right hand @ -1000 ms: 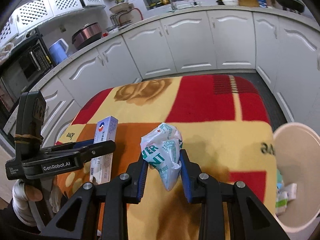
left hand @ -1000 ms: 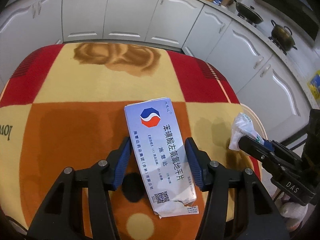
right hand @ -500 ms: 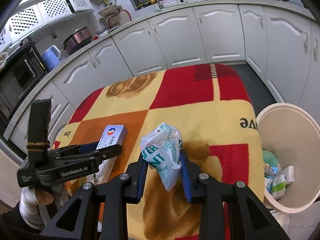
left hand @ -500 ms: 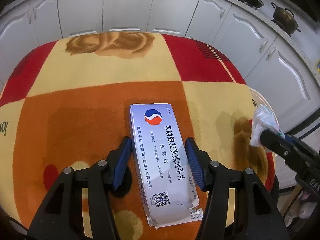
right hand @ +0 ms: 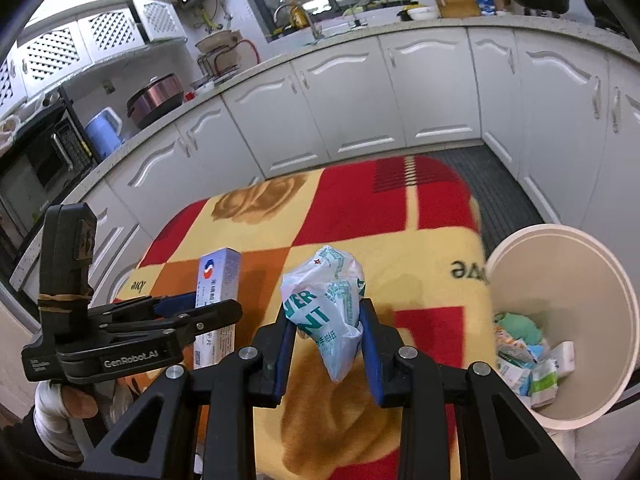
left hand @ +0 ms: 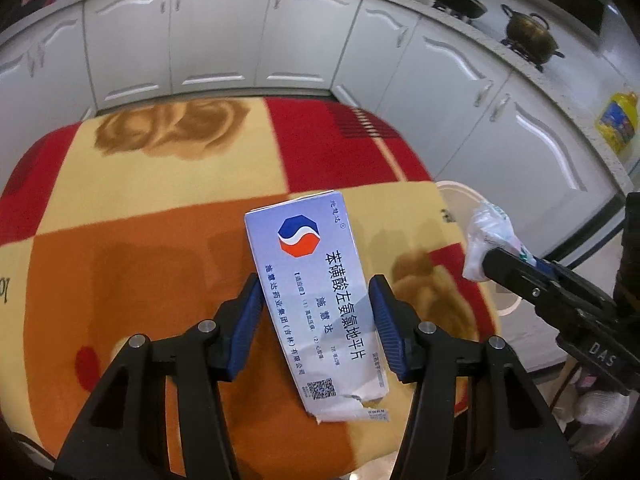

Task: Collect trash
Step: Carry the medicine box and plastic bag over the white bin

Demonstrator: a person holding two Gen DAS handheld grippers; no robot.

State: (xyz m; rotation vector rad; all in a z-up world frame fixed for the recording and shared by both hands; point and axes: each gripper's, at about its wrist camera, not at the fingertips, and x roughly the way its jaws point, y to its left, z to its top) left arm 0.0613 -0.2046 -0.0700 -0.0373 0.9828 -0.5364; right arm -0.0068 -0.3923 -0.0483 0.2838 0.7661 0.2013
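My left gripper is shut on a flat white medicine box with a red and blue logo and holds it above the table. It also shows in the right wrist view, held by the left gripper. My right gripper is shut on a crumpled white plastic bag with green print, lifted above the table. The bag and right gripper show at the right of the left wrist view. A cream trash bin stands right of the table with several wrappers inside.
The table wears a red, yellow and orange checked blanket. White kitchen cabinets curve around behind it. A dark floor mat lies between the table and cabinets. Pots sit on the counter.
Both grippers have risen and drawn back with their loads. The right gripper has swung toward the bin, which shows more of its inside now.
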